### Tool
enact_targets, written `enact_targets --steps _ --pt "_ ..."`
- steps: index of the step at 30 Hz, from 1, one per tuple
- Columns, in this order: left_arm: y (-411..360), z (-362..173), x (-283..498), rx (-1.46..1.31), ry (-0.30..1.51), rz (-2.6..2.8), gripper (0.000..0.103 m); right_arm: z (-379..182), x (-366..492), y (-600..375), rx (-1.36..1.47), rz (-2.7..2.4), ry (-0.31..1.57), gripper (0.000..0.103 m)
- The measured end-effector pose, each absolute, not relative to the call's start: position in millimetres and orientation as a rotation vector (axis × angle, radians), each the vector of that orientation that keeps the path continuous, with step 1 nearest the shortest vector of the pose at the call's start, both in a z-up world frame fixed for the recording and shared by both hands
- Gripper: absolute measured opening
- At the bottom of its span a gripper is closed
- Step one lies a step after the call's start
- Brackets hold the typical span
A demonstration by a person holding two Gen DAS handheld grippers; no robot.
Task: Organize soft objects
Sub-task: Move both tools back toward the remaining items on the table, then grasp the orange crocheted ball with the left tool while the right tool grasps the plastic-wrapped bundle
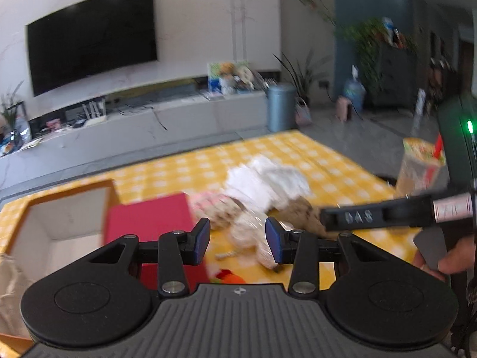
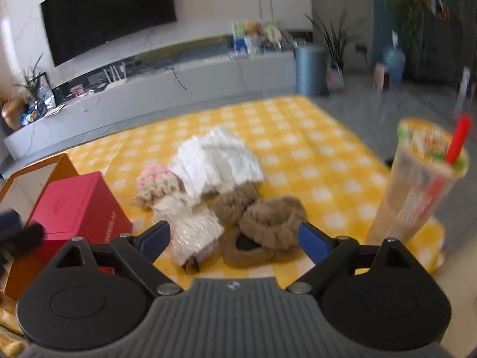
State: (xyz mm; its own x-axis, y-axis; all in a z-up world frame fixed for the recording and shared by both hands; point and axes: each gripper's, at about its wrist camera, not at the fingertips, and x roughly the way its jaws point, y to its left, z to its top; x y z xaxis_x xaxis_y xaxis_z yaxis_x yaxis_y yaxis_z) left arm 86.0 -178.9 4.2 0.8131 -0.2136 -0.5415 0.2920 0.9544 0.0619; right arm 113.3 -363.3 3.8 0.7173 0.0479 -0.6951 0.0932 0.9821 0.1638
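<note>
I've got both grippers hovering over the pile [image 2: 220, 191] of soft things heaped mid-cloth [image 2: 298, 137], and neither holds anything: my right gripper [image 2: 234, 237] is spread wide just short of the brown scrunchie [image 2: 268, 223], my left gripper [image 1: 237, 235] about half open over the wrapped pale piece [image 1: 247, 229]. The open box [image 1: 59, 223] sits left of the pile with the red box [image 2: 77, 205] between, likely where these go. The cup [image 2: 417, 191] stands right of the pile, so I'd keep my right reach tight.
</note>
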Motion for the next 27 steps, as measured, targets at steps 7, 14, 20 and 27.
enact_targets --steps 7,14,20,27 --pt "-208 -46 104 0.161 0.631 -0.362 0.054 -23 125 -393 0.359 -0.088 0.84 0.091" --pt "-225 -87 116 0.295 0.616 -0.368 0.055 -36 130 -407 0.437 -0.13 0.86 0.091" --pt "-235 -116 136 0.303 0.687 -0.337 0.055 -41 136 -406 0.437 -0.138 0.876 0.091" --pt "-225 -134 135 0.266 0.726 -0.317 0.06 -44 136 -409 0.444 -0.149 0.886 0.091"
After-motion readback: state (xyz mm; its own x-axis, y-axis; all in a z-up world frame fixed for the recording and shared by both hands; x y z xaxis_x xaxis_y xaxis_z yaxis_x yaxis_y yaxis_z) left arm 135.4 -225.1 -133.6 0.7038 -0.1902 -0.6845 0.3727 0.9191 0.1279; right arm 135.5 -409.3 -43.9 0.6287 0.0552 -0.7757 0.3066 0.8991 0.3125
